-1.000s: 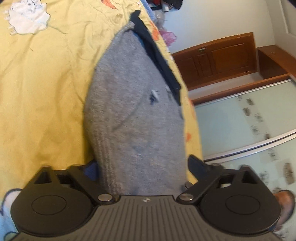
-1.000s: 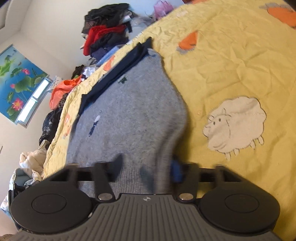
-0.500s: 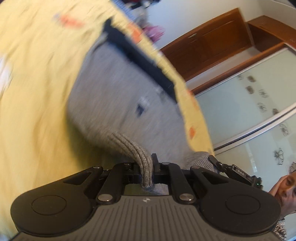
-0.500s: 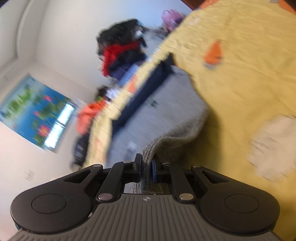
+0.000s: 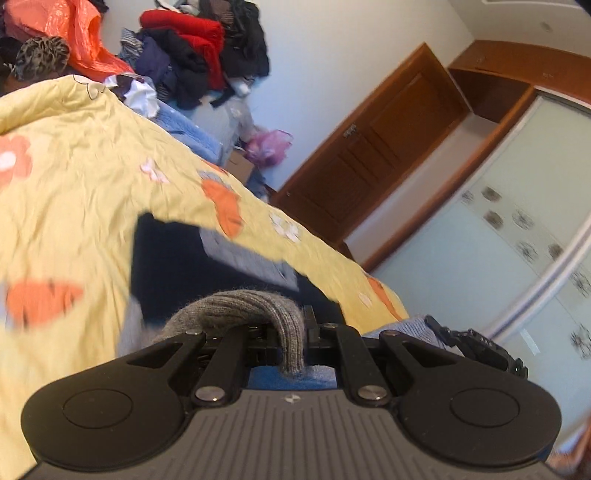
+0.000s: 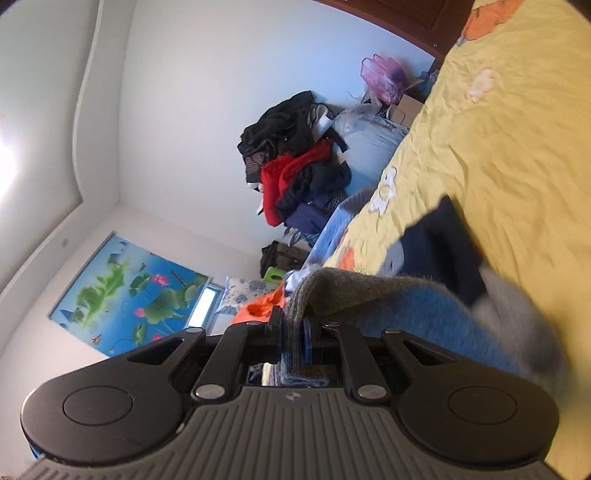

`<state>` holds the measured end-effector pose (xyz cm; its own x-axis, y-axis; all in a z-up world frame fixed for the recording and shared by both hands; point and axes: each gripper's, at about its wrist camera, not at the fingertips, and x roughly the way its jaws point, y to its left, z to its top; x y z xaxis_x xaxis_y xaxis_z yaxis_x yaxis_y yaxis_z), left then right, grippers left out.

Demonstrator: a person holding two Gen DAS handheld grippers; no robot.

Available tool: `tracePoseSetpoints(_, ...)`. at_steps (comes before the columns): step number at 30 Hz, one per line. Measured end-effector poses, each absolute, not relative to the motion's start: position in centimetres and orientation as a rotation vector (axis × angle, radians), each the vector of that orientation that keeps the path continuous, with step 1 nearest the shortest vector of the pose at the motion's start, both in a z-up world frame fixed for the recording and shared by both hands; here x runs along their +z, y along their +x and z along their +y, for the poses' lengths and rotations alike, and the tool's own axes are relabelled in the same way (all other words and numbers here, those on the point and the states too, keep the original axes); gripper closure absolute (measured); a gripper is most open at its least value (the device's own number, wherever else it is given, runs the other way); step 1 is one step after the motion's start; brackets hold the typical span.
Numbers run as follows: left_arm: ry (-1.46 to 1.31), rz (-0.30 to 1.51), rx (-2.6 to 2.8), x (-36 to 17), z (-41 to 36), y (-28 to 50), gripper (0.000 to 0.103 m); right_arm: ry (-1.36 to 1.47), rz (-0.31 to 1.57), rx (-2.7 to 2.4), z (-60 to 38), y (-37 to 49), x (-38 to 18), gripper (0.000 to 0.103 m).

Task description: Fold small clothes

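A small grey knit sweater (image 5: pixel 236 306) with a navy collar band (image 5: pixel 166 258) lies on the yellow bedspread (image 5: pixel 74 206). Its ribbed hem is lifted off the bed and carried toward the collar. My left gripper (image 5: pixel 291 332) is shut on the ribbed hem, which loops over its jaws. In the right wrist view my right gripper (image 6: pixel 293 332) is shut on the other end of the hem of the grey sweater (image 6: pixel 354 291), whose blue inner side (image 6: pixel 424 314) shows. The navy collar (image 6: pixel 443 236) is blurred just beyond. The right gripper's body (image 5: pixel 476 339) shows at the left view's right.
A heap of dark and red clothes (image 5: pixel 199 66) is piled at the far end of the bed, next to an orange bag (image 5: pixel 74 33). A wooden door (image 5: pixel 369 155) and frosted wardrobe panels (image 5: pixel 498 240) stand to the right. A pond picture (image 6: pixel 133 291) hangs on the wall.
Both grippers closed on the sweater's ribbed hem, lifted it off the bed and swung it forward toward the collar. The views tilted up, so the far wall and the clothes heap now show.
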<state>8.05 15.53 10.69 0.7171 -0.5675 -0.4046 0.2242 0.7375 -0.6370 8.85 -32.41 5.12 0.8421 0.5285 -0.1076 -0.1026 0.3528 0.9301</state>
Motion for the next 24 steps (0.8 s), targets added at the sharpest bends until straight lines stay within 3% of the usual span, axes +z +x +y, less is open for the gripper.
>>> tracePoseSetpoints(12,-0.558,0.742,-0.339,6.2,14.8,22.6,0.094,1.105,0.552,0.308,-34.4,23.5,-0.5,0.087)
tracePoseSetpoints(15,-0.555,0.76,-0.332,5.1,14.8,23.7,0.094,1.055,0.611,0.292,-34.6,24.5,-1.0,0.068)
tracePoseSetpoints(16,-0.56,0.765,-0.329,4.8,14.9,23.7,0.094,1.045,0.63,0.28,-34.9,24.6,-1.0,0.054)
tracePoseSetpoints(17,-0.565,0.766,-0.331,4.5,15.0,23.7,0.094,1.035,0.637,0.275,-35.1,24.6,-1.0,0.049)
tracePoseSetpoints(24,-0.565,0.769,-0.336,4.2,15.3,23.9,0.094,0.946,0.761,0.313,-34.3,23.6,-0.5,0.049)
